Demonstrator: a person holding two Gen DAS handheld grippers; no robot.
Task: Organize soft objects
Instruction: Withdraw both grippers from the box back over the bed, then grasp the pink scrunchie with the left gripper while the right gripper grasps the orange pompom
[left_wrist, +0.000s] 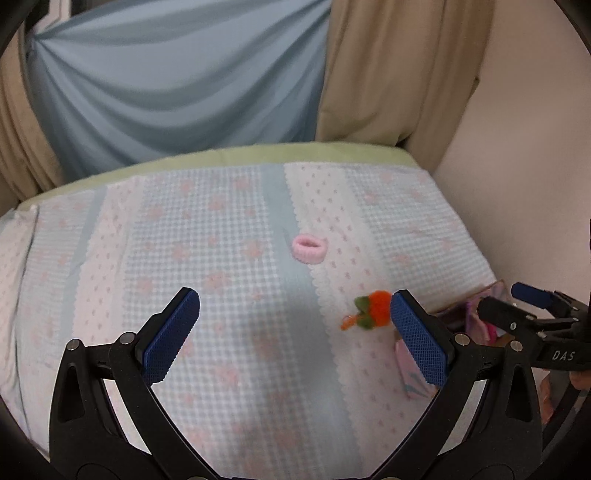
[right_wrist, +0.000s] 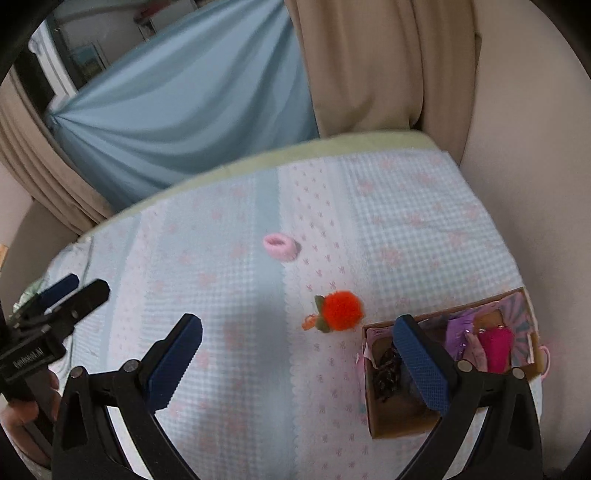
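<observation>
An orange pom-pom hair tie with green leaves (left_wrist: 371, 309) lies on the patterned bedspread (left_wrist: 207, 258); it also shows in the right wrist view (right_wrist: 338, 311). A pink fluffy scrunchie (left_wrist: 309, 249) lies farther back, also seen in the right wrist view (right_wrist: 280, 246). My left gripper (left_wrist: 295, 308) is open and empty, its right finger just right of the pom-pom. My right gripper (right_wrist: 297, 336) is open and empty, above the bed, its right finger over a cardboard box (right_wrist: 399, 417). The box holds purple, pink and dark soft items.
The box (left_wrist: 461, 314) sits at the bed's right edge beside a cream wall (left_wrist: 517, 147). Blue and beige curtains (left_wrist: 177, 85) hang behind the bed. Each gripper shows in the other's view: the right one (left_wrist: 532, 306), the left one (right_wrist: 70, 288).
</observation>
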